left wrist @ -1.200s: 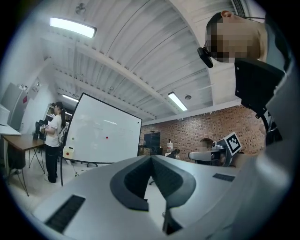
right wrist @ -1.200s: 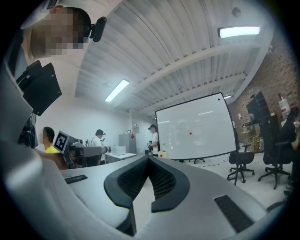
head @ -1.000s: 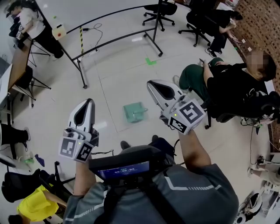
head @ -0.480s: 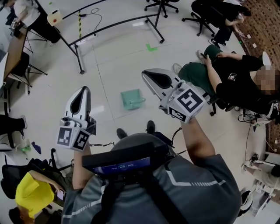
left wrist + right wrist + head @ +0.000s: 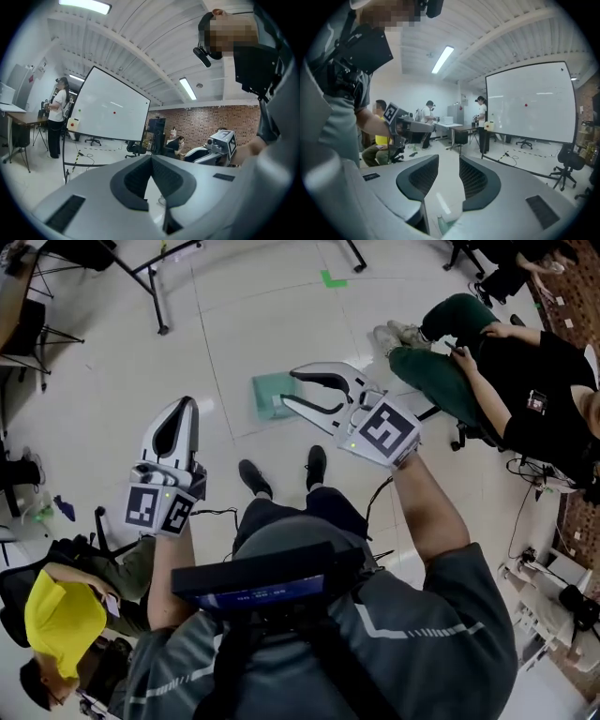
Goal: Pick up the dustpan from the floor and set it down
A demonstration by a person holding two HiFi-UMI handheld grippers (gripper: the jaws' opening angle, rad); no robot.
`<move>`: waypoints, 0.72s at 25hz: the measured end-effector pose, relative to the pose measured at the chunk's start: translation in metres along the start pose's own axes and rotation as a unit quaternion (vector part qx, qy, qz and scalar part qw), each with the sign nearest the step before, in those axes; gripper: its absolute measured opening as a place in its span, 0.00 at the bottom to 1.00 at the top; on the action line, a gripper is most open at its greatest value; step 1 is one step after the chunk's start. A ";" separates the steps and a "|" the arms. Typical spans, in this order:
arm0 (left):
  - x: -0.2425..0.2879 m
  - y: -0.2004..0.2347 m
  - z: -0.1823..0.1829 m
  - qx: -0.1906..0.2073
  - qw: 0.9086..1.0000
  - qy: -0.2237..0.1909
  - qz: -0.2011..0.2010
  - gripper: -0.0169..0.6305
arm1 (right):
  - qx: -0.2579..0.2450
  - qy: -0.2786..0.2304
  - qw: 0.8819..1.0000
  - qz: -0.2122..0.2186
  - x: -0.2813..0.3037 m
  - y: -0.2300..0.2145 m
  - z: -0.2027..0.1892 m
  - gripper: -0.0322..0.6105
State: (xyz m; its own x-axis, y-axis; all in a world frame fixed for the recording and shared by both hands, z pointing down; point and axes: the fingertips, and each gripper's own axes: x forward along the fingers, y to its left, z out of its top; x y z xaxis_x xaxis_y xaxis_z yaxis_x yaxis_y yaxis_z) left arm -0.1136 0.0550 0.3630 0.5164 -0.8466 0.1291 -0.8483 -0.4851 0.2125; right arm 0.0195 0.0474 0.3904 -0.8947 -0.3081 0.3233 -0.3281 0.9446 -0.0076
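The green dustpan lies flat on the pale floor ahead of my feet. My right gripper hangs over its right edge with the jaws apart; they have just been opening and nothing sits between the pads. In the right gripper view the right gripper shows a clear gap, and a sliver of the dustpan appears low down, beneath it. My left gripper is off to the dustpan's left, shut and empty. The left gripper view shows the left gripper with its tips meeting.
A seated person in green trousers is close on the right. Someone in yellow crouches at the lower left. The whiteboard stand's legs and a green tape mark lie further off. My own shoes are just behind the dustpan.
Both grippers have sunk toward the floor. The right gripper's jaws went from shut to apart, and its tips now overlap the dustpan's right edge. The dustpan itself has not moved on the floor.
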 end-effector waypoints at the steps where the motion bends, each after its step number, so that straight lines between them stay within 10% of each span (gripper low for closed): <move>1: 0.001 0.006 -0.015 -0.001 1.000 0.010 0.000 0.08 | -0.007 0.012 1.000 0.006 0.010 0.003 -0.016 0.34; 18: 0.090 0.056 -0.300 -0.053 0.991 0.119 -0.007 0.08 | -0.053 0.202 0.970 0.127 0.116 -0.010 -0.348 0.44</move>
State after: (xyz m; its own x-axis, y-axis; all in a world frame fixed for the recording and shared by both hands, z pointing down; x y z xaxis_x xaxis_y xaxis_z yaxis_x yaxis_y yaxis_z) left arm -0.0797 0.0173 0.6767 0.5513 -0.7582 0.3481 -0.8305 -0.4590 0.3156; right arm 0.0241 0.0417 0.7574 -0.7442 -0.0159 0.6678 -0.0611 0.9971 -0.0443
